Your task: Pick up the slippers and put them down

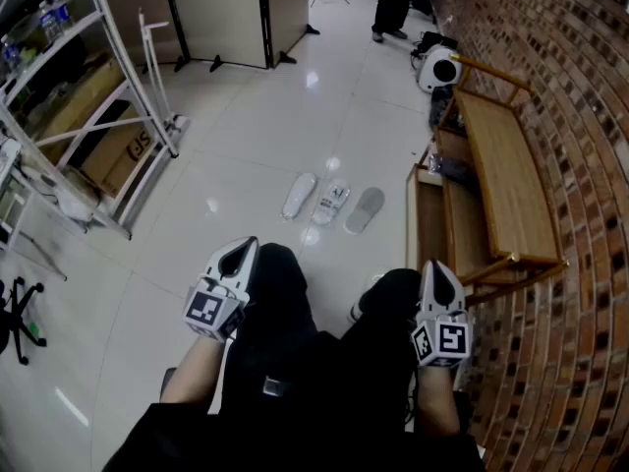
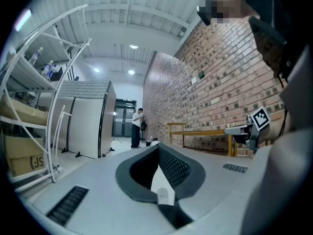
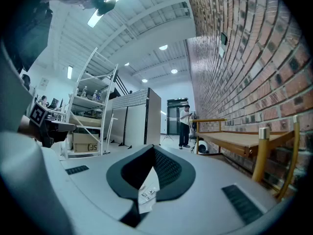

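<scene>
In the head view three slippers lie side by side on the white tiled floor: a white one [image 1: 299, 196], a white printed one [image 1: 331, 203] and a grey one [image 1: 365, 209]. Both grippers rest on the seated person's dark-trousered knees, well short of the slippers. My left gripper [image 1: 240, 254] has its jaws closed to a point with nothing between them, as the left gripper view [image 2: 159, 147] also shows. My right gripper [image 1: 438, 272] is likewise shut and empty, seen too in its own view [image 3: 153, 147]. Neither gripper view shows the slippers.
A wooden bench [image 1: 506, 165] runs along the brick wall [image 1: 580, 96] on the right. A white shelf rack [image 1: 108, 116] stands at the left, partition panels [image 1: 216, 13] at the back. A person [image 1: 393, 3] stands far off, near a round white device [image 1: 439, 70].
</scene>
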A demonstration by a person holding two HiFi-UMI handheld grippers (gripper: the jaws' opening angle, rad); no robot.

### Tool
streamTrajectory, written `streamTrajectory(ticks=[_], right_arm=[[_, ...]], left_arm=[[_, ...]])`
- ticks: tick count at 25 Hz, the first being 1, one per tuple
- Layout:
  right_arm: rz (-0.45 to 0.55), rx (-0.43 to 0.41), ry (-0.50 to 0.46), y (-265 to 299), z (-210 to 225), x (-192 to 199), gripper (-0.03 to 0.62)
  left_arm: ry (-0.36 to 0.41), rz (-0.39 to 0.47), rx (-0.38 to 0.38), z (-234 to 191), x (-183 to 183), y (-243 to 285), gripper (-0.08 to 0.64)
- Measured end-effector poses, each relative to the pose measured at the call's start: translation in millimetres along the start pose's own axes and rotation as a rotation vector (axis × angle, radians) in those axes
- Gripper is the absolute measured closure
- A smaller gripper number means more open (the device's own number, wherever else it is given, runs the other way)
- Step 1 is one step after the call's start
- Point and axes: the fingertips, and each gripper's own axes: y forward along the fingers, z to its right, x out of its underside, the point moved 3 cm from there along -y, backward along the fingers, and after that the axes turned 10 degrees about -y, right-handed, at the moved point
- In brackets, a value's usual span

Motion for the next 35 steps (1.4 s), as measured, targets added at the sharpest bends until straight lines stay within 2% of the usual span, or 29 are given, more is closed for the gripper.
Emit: streamTrajectory(ticks=[4,9,19,24,29,33,35], right_arm=[[0.031,-0.019,-0.018,4.1,1.4,-18.0,0.584],[0.038,-0.038,-0.047,8.2,3.2,-24.3,0.584],[0.093,0.029,-0.038,-11.3,17.7,-54.9,0.584],[0.086,0.013,0.041,-9.0,24.5,-38.6,0.584],[0.067,0.005,0.060,10.2,16.8,-36.2,0.584],[0.067,-0.029,0.029,21.3,5.0,-34.7,0.584],[0.060,-0.040,-0.018,31.6,-1.0,-35.1,0.584]], left_arm=[[-0.022,0.069,0.000,-5.6,-22.3,1.4,0.560],[-0.021,0.080,-0.025,-14.6,-30.1,-2.6,0.560],[-0.028,0.125,-0.064,-17.7,-63.6,-12.4,0.560],[-0.043,0.120,-0.070,-17.6,-55.6,-14.6,0.560],[-0.058,0.111,-0.090,-32.0,-50.7,-13.2,0.560],[-0.049,0.092,-0.085,-37.6,-47.9,-8.9,0.560],[-0.035,0.093,-0.091,-42.1,-46.8,-3.2,0.560]])
